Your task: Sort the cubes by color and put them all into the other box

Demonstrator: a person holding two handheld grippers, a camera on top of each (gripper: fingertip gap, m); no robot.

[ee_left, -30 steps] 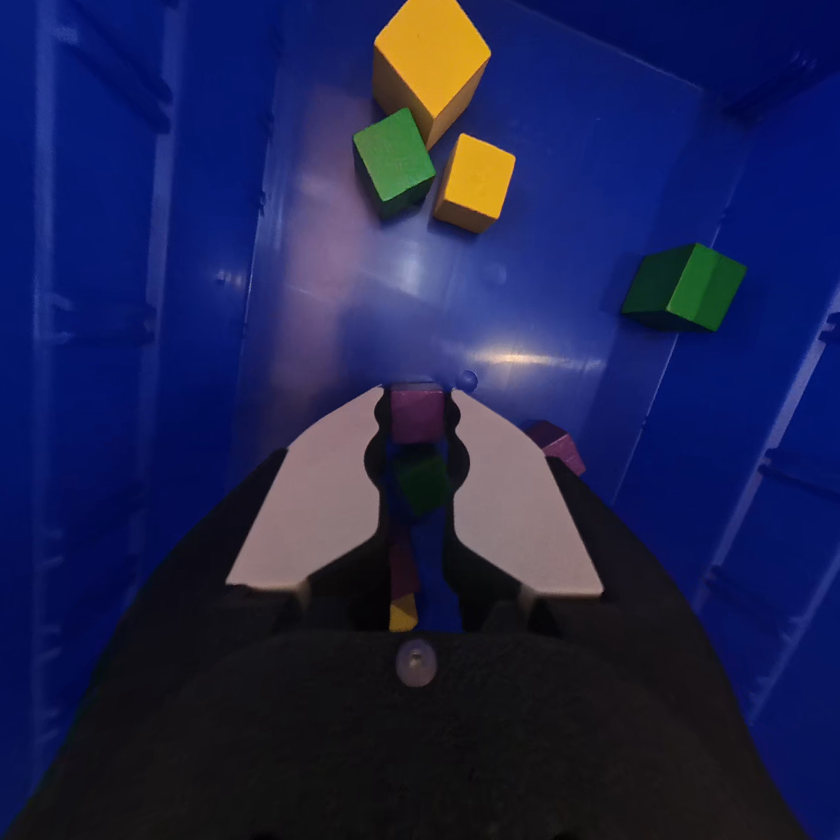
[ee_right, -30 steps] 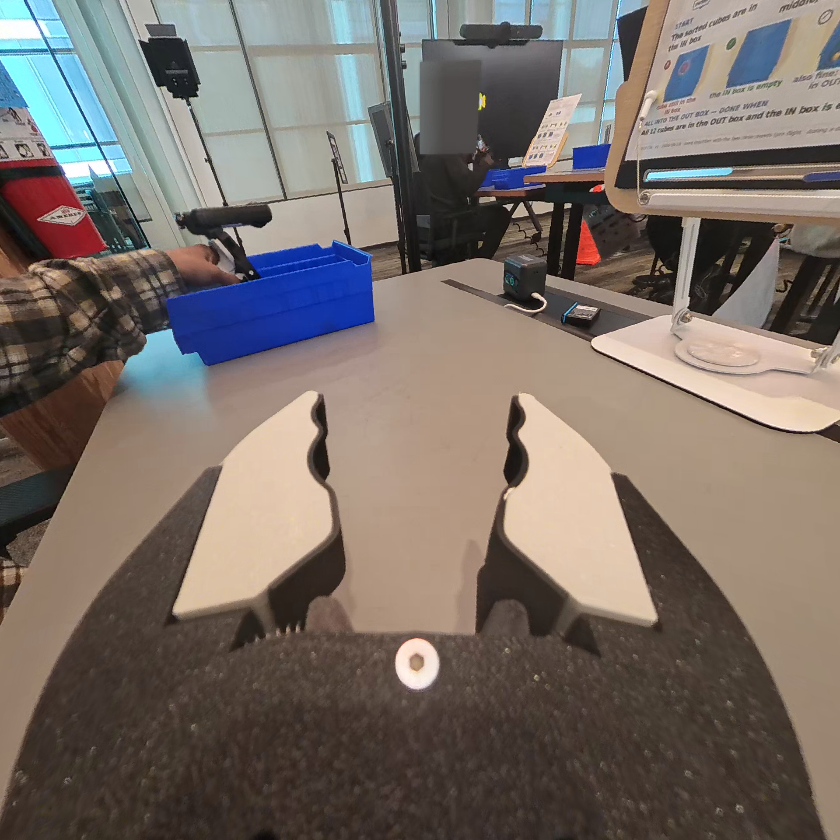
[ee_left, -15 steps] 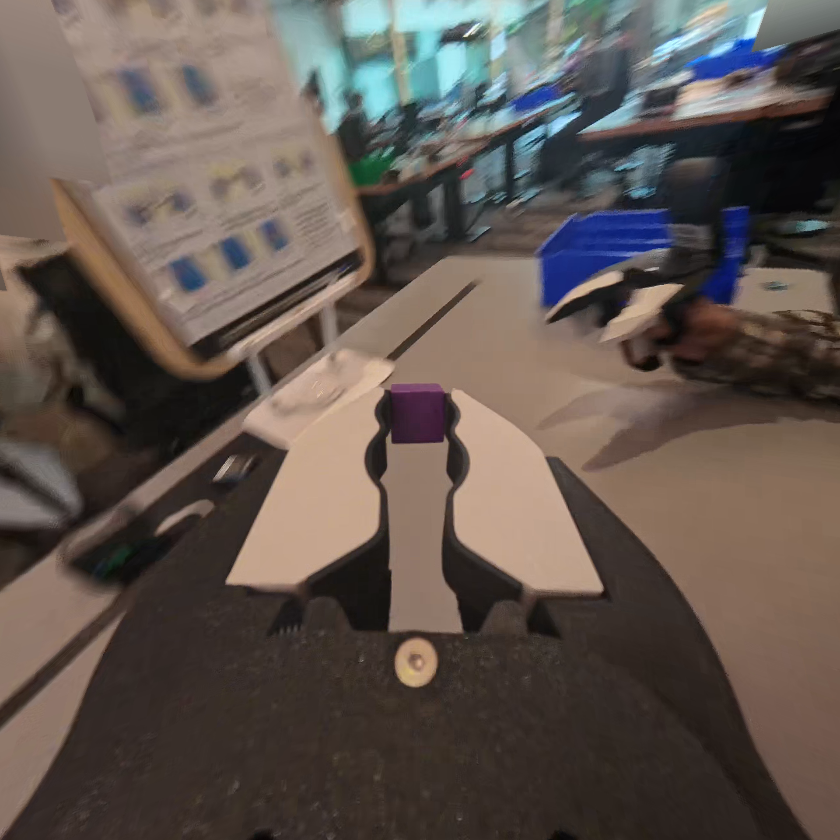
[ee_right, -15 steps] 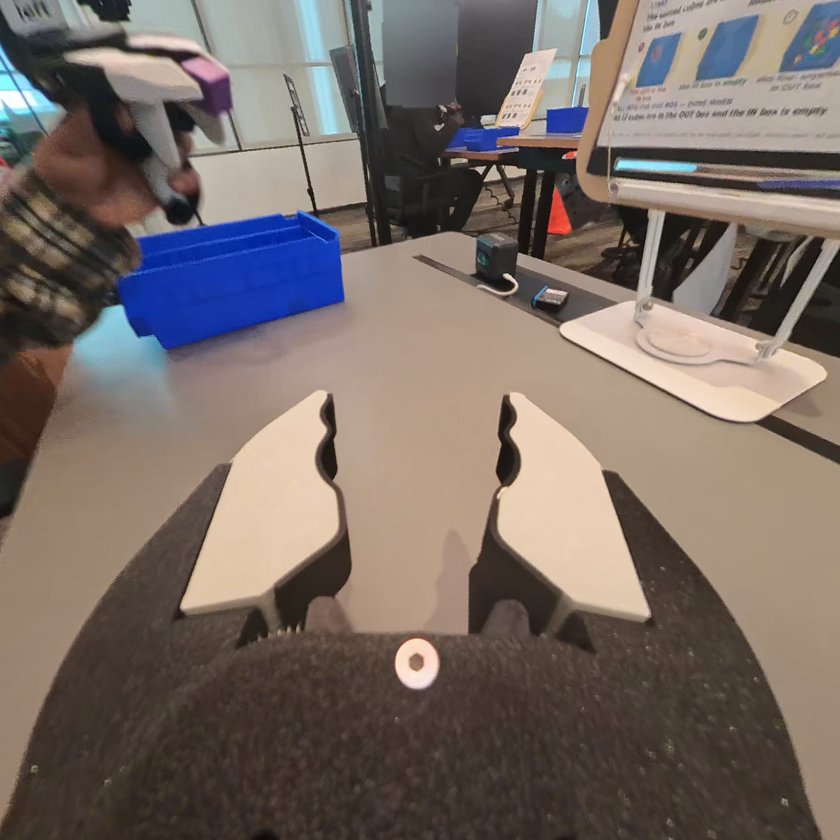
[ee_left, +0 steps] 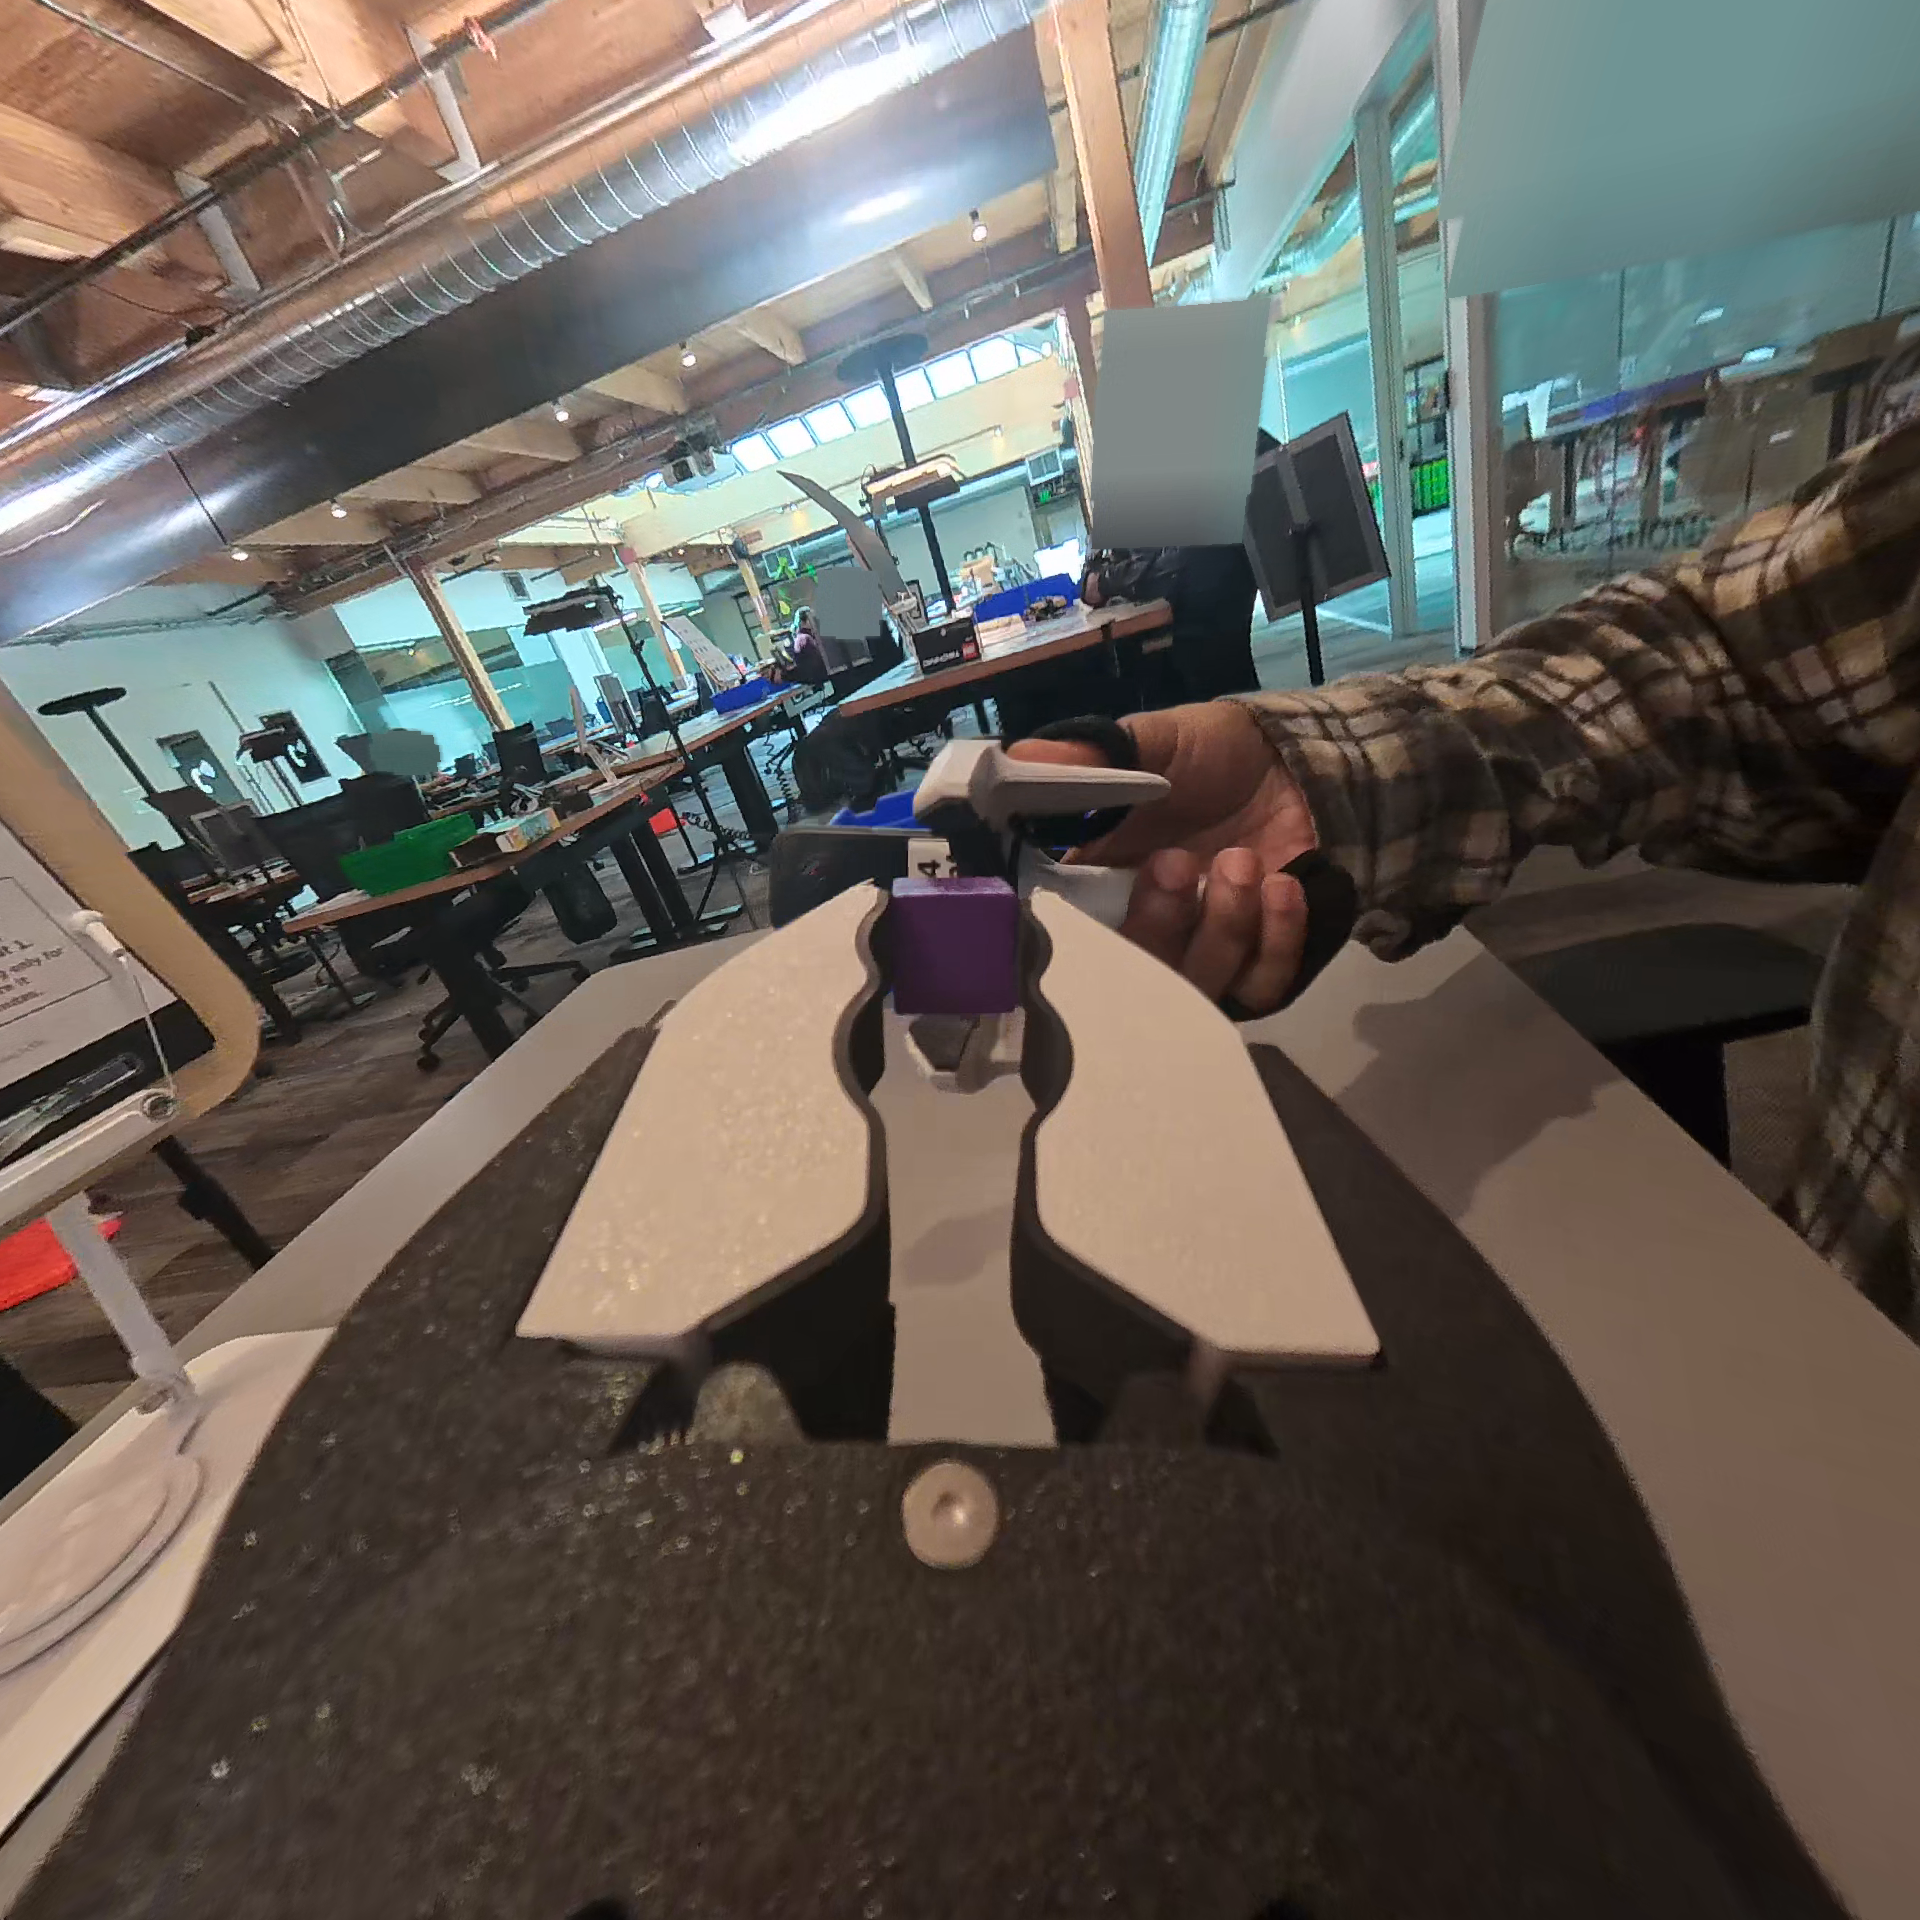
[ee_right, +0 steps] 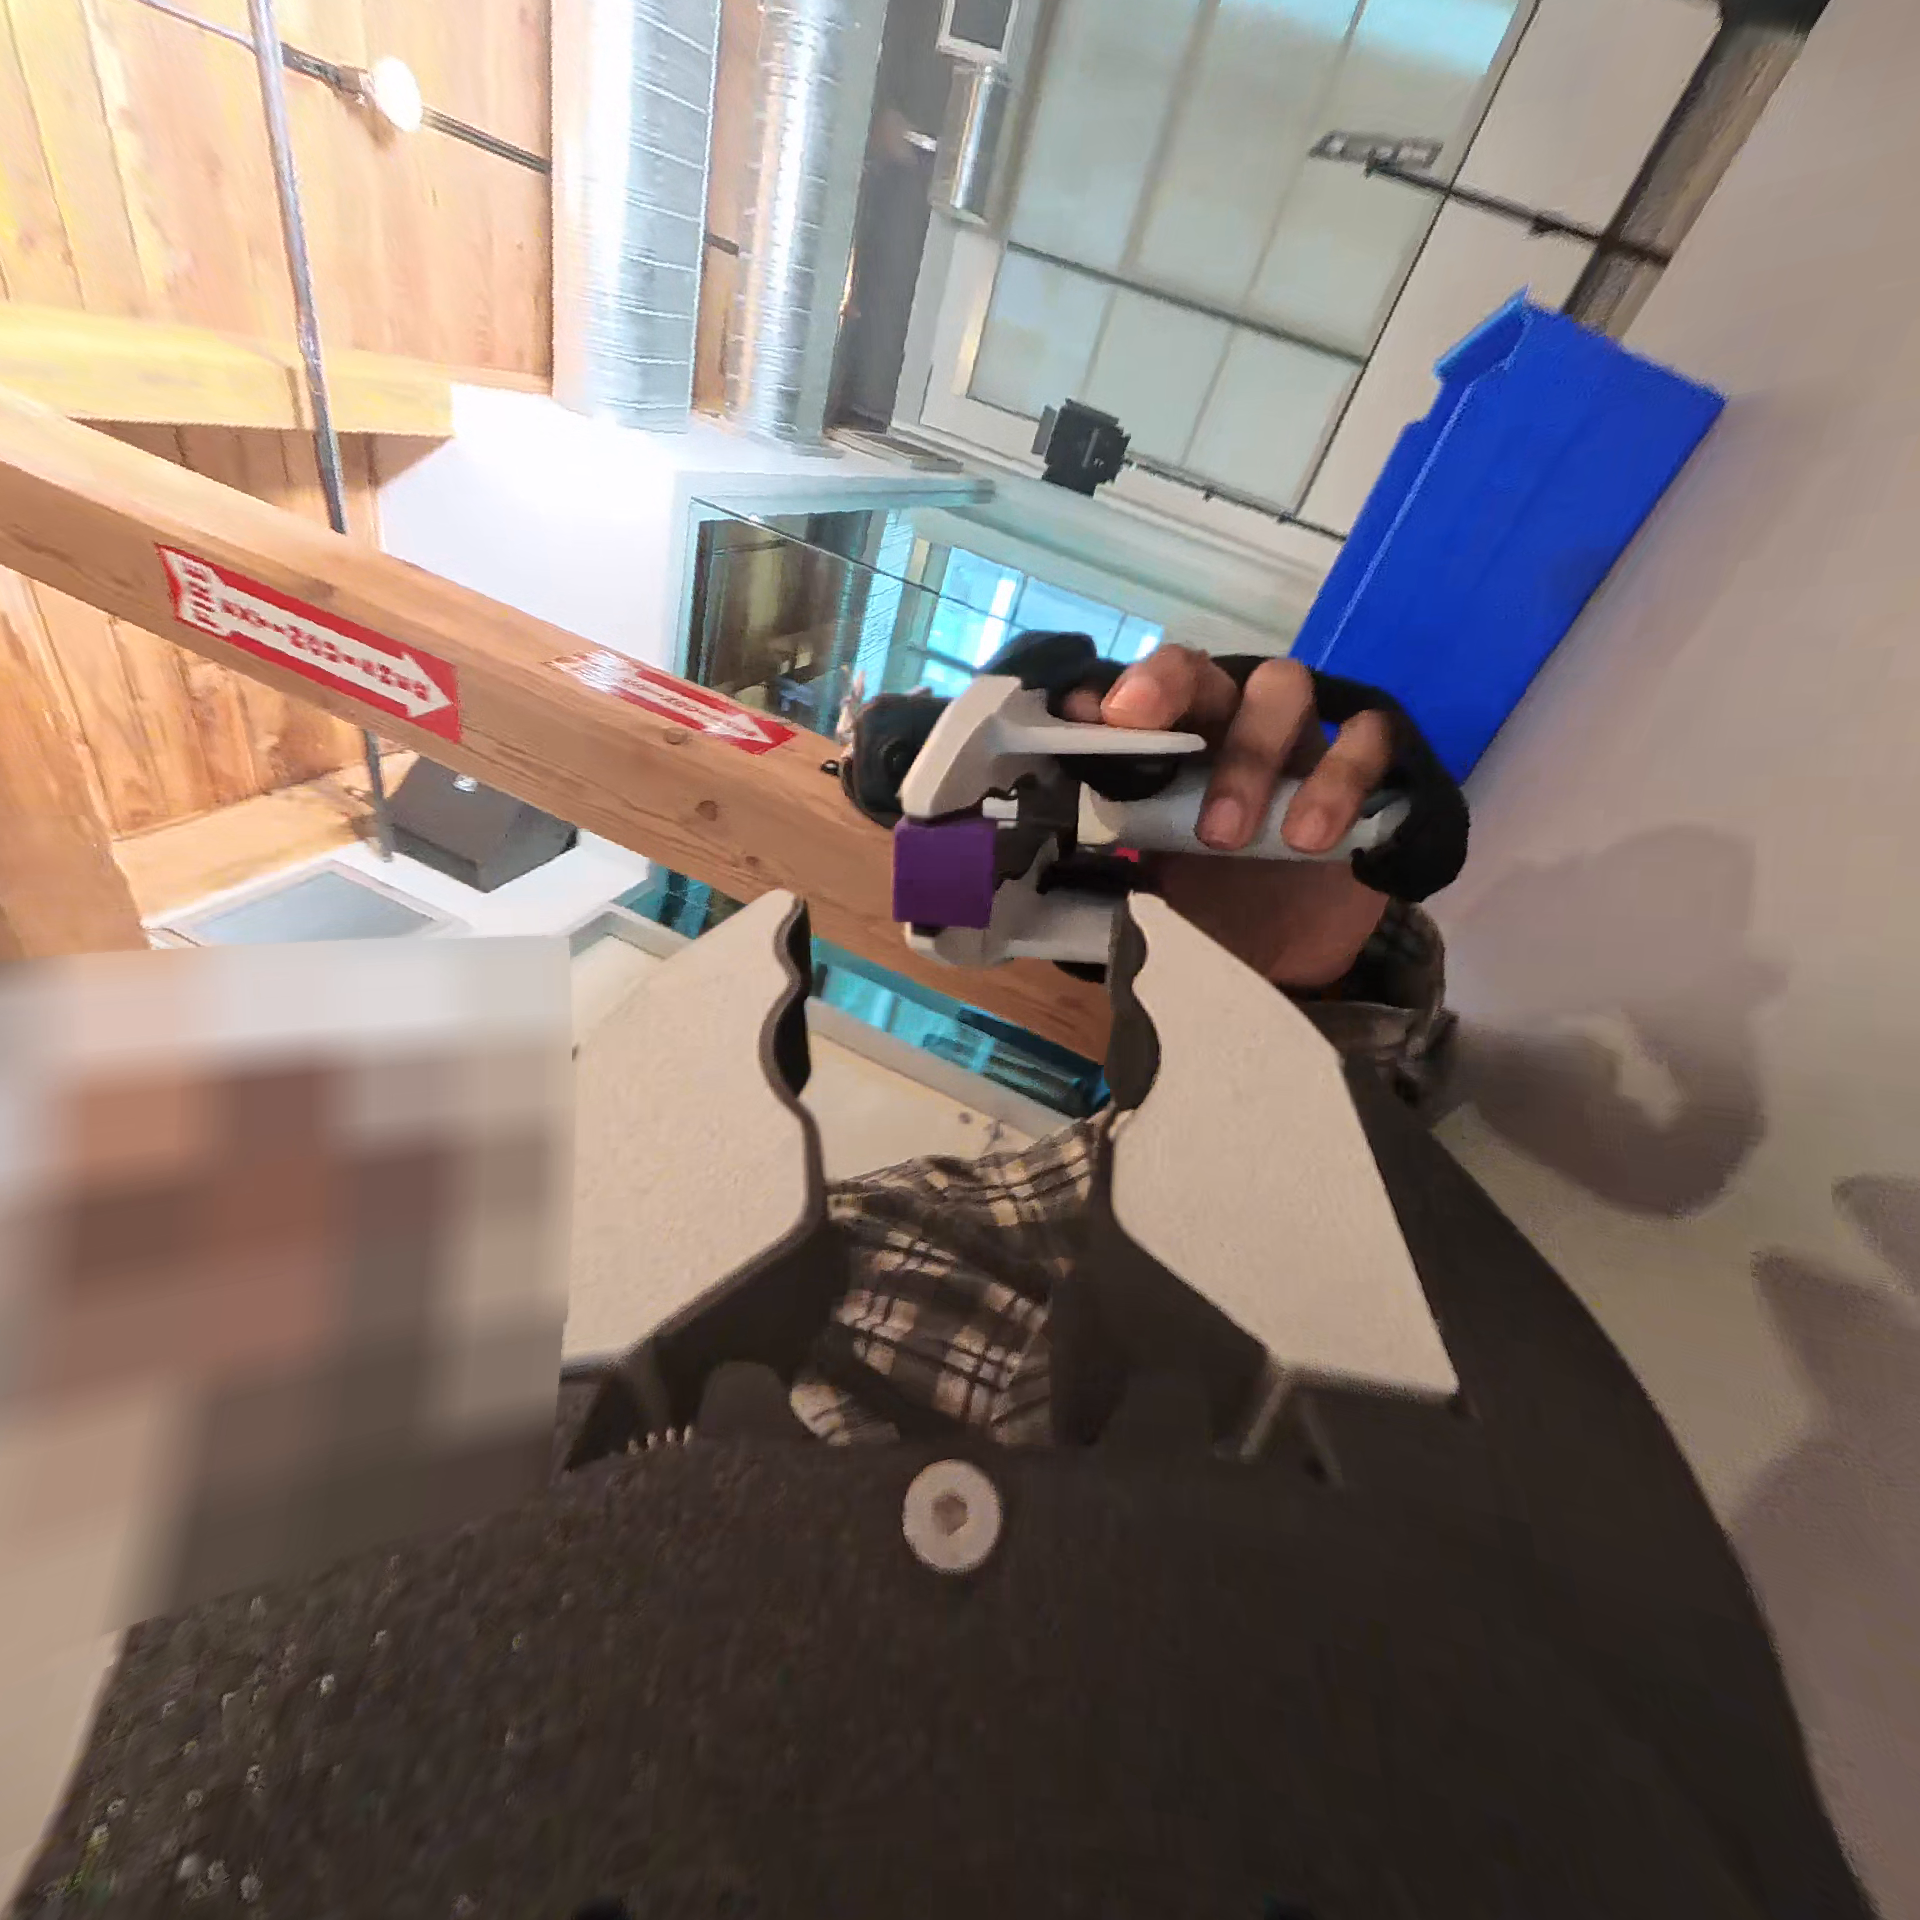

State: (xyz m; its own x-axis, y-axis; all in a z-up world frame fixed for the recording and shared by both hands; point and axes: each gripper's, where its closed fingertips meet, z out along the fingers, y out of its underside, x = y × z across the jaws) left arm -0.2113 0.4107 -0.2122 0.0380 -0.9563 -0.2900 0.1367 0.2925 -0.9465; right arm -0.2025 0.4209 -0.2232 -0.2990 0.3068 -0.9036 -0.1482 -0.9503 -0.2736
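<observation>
Purple cube [ee_left: 954, 943] pinched at the fingertips of the left hand-held gripper [ee_left: 954, 935], lifted clear of the grey tabletop [ee_left: 1507, 1122]; jaws closed onto the cube's two sides, w/ a narrow slot of tabletop visible behind the cube. Right wrist view: same cube [ee_right: 943, 871] seen from the opposite side, clamped between the white fingers of the left gripper [ee_right: 940, 878], which a hand [ee_right: 1278, 769] in a black fingerless glove grips by the handle. Right hand-held gripper [ee_right: 961, 935]: jaws spread wide, nothing between them; a plaid sleeve [ee_right: 956, 1247] shows through the gap. Its camera is rolled roughly sideways, so the tabletop appears along the right of that view. Left wrist view: right gripper [ee_left: 1023, 790] held in a gloved hand [ee_left: 1216, 852] just beyond the cube, facing it. Blue box [ee_right: 1507, 551] rests on the tabletop, well apart from both grippers; contents not visible. White stand base [ee_left: 94, 1507] at lower left, carrying a wood-edged board [ee_left: 156, 935].
</observation>
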